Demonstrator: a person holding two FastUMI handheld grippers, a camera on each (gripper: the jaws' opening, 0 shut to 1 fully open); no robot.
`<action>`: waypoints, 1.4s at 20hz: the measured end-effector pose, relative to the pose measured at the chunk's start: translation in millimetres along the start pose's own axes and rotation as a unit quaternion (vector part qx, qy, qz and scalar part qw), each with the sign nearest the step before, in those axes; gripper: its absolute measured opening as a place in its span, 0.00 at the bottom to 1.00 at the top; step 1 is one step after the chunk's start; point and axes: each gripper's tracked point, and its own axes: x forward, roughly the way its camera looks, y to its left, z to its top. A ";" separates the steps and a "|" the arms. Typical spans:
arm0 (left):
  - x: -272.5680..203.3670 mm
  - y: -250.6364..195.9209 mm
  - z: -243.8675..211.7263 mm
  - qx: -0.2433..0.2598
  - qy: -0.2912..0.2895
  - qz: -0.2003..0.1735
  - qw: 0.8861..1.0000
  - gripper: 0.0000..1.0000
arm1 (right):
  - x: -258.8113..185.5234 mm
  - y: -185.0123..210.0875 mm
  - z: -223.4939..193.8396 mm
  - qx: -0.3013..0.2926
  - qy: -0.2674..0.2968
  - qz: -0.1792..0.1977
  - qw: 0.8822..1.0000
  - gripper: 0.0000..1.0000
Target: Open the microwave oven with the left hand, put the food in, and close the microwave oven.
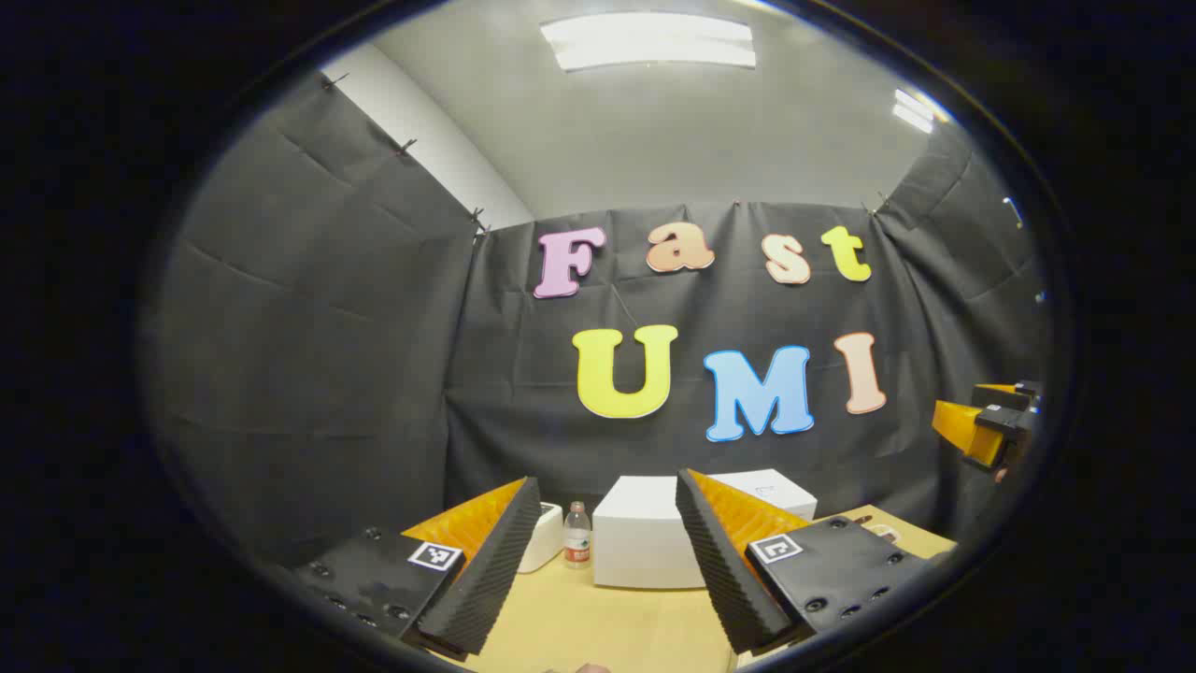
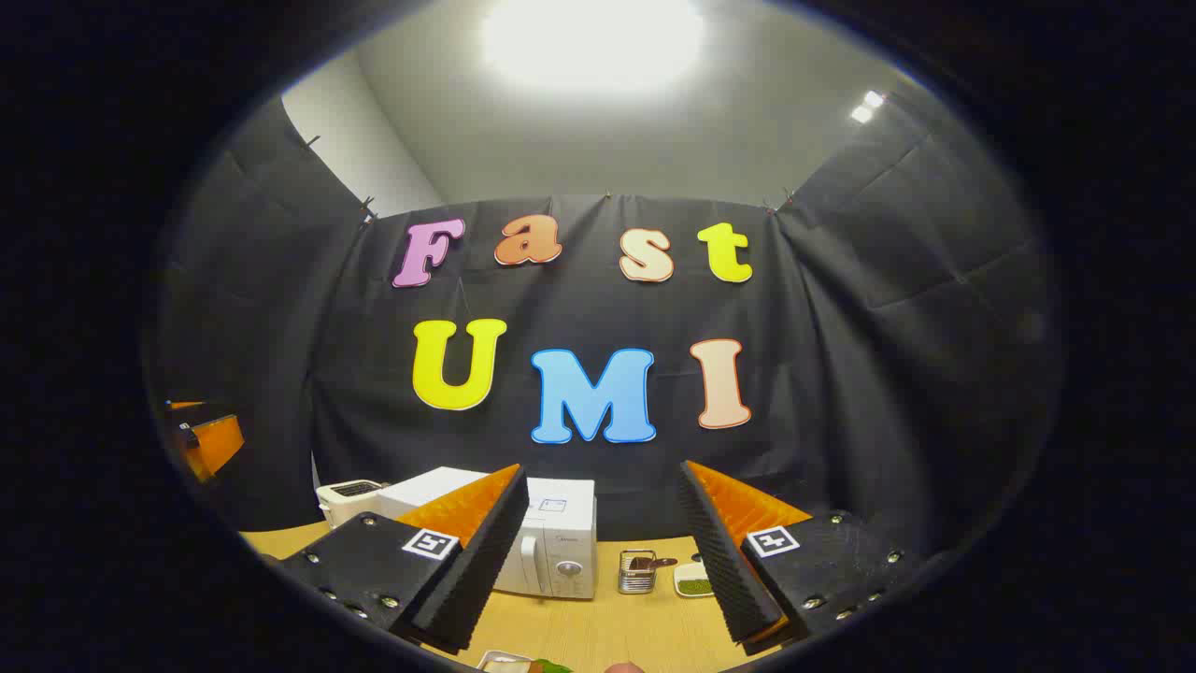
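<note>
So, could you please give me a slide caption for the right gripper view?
Right gripper, fingers open, faces the closed white microwave across the wooden table.

On the counter, the microwave oven stands toward the back edge, a toaster left of it, a utensil holder and small dish right.

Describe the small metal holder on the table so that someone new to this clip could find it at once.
Start from the white microwave on the wooden table in the right gripper view. Just to its right stands the metal holder, with a small dish beyond it. It is the one shiny upright container there.
</note>
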 end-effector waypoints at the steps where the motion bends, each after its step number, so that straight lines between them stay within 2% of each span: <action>1: -1.0 -2.0 1.1 0.002 0.000 0.000 1.000 1.00 | -0.1 -0.7 0.7 -0.001 -0.002 0.001 1.000 0.96; 5: -8.9 -7.0 4.3 0.009 -0.004 0.001 1.000 0.96 | -4.2 1.2 1.2 -0.005 -0.006 0.011 1.000 0.96; 6: -11.0 -9.1 5.4 0.010 -0.005 0.001 1.000 1.00 | -6.0 0.3 1.9 -0.010 -0.008 0.013 1.000 0.96; 7: -12.0 -11.2 6.4 0.011 -0.006 0.002 1.000 0.96 | -6.6 -1.1 2.1 -0.014 -0.010 0.015 1.000 0.96; 14: -22.4 -32.6 1.3 0.015 -0.008 0.007 1.000 0.90 | -18.4 -1.9 -8.8 -0.021 -0.010 0.039 0.999 0.96; 15: -23.0 -37.7 1.6 0.015 -0.007 0.006 1.000 1.00 | -19.9 -1.7 -8.4 -0.017 -0.012 0.043 0.999 0.96; 20: -13.5 -64.7 -13.1 0.020 0.001 0.008 1.000 1.00 | -23.2 -5.4 -13.3 0.007 -0.013 0.058 0.998 0.96; 21: -9.6 -70.9 -18.0 0.019 0.007 0.005 1.000 1.00 | -23.6 -9.6 -13.6 0.005 -0.015 0.057 0.998 0.96; 22: -4.6 -78.4 -25.3 0.018 0.013 0.000 1.000 0.90 | -24.0 -14.0 -15.0 0.004 -0.013 0.054 0.998 0.96; 23: 2.6 -86.7 -29.9 0.017 0.017 -0.006 1.000 1.00 | -24.8 -17.9 -16.5 0.003 -0.012 0.051 0.999 0.96; 26: 32.0 -110.8 -38.6 0.012 0.015 -0.027 0.999 0.96 | -23.7 -32.3 -17.4 -0.001 -0.011 0.036 0.999 0.96; 27: 43.3 -119.6 -42.2 0.013 0.014 -0.035 0.999 0.96 | -22.0 -37.4 -19.0 -0.003 -0.011 0.029 1.000 0.96; 28: 54.7 -130.6 -48.6 0.012 0.013 -0.047 0.999 1.00 | -20.2 -43.9 -19.4 -0.005 -0.010 0.019 1.000 0.96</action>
